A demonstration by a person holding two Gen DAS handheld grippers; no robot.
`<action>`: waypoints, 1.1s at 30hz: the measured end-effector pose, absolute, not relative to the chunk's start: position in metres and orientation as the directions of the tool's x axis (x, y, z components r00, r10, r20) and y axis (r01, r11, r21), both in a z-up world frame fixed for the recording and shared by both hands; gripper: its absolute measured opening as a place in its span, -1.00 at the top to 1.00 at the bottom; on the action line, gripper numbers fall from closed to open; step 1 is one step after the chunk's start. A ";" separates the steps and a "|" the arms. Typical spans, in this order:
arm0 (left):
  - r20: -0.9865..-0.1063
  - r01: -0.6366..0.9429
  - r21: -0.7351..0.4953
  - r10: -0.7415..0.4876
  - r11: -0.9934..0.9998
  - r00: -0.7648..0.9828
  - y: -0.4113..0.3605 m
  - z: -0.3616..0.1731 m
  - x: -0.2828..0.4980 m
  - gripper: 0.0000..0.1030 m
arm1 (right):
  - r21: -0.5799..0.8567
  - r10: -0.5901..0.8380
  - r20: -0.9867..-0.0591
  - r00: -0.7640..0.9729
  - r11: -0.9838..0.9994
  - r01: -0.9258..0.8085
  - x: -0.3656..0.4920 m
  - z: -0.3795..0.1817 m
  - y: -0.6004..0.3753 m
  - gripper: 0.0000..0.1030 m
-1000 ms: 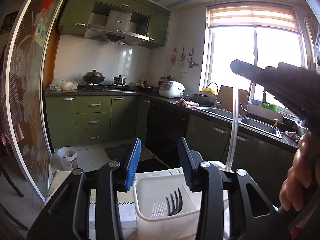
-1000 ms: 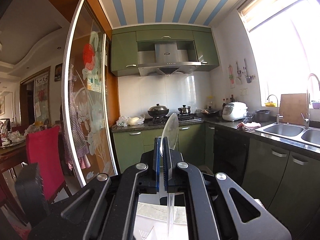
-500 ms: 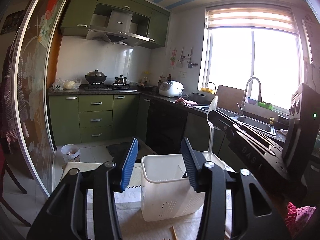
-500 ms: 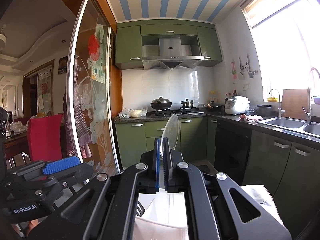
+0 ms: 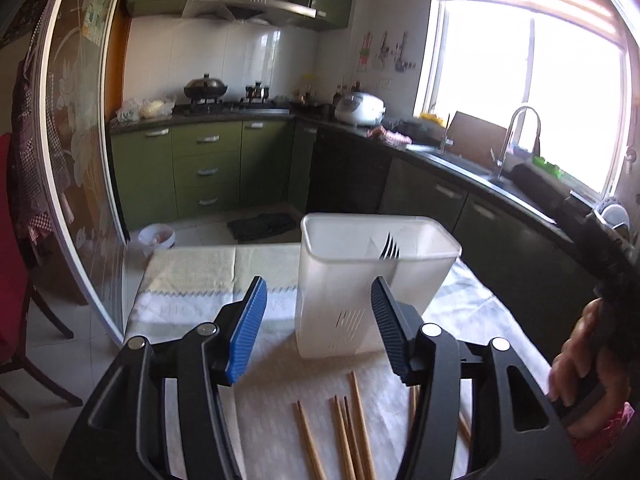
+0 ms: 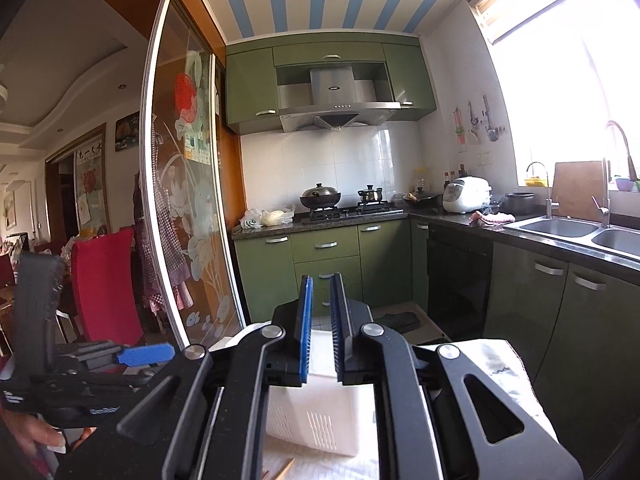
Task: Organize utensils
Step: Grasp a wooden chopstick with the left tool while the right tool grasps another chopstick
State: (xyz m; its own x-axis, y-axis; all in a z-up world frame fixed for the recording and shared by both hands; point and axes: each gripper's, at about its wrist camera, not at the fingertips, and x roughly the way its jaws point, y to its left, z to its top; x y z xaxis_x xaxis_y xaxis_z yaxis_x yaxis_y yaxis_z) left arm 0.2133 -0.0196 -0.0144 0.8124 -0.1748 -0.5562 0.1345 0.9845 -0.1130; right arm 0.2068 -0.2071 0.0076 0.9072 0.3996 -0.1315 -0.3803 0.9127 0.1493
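The left gripper (image 5: 318, 312) has just been opening; its jaws stand spread and empty, framing the white utensil bin (image 5: 372, 284) at twelve o'clock, which holds a black fork (image 5: 389, 249). Loose chopsticks (image 5: 344, 432) lie at six o'clock on the tablecloth (image 5: 188, 276), with bare cloth toward nine. The right gripper (image 6: 320, 320), jaws just parted and empty, hovers over the bin's near edge.

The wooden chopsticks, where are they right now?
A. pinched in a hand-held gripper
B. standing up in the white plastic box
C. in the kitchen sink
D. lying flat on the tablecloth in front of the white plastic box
D: in the left wrist view the thin wooden chopsticks lie loose on the pale tablecloth, in front of the white plastic box, which shows only a dark fork.
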 end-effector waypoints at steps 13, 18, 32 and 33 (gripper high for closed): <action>-0.950 0.073 -0.047 -0.067 0.996 0.306 -0.029 -0.119 0.214 0.24 | 0.152 0.312 -0.483 0.818 0.950 -0.272 0.130 -0.056 -0.289 0.49; -0.967 0.033 -0.062 -0.068 0.998 0.247 -0.031 -0.136 0.216 0.28 | 0.160 0.317 -0.542 0.778 0.948 -0.275 0.126 -0.076 -0.297 0.49; -0.961 0.009 -0.074 -0.074 0.997 0.267 -0.018 -0.130 0.211 0.87 | 0.157 0.323 -0.782 0.533 0.930 -0.333 0.193 -0.099 -0.257 0.17; -0.955 0.010 -0.073 -0.073 0.997 0.289 -0.015 -0.126 0.209 0.87 | 0.136 0.300 -0.805 0.512 0.933 -0.334 0.200 -0.104 -0.252 0.17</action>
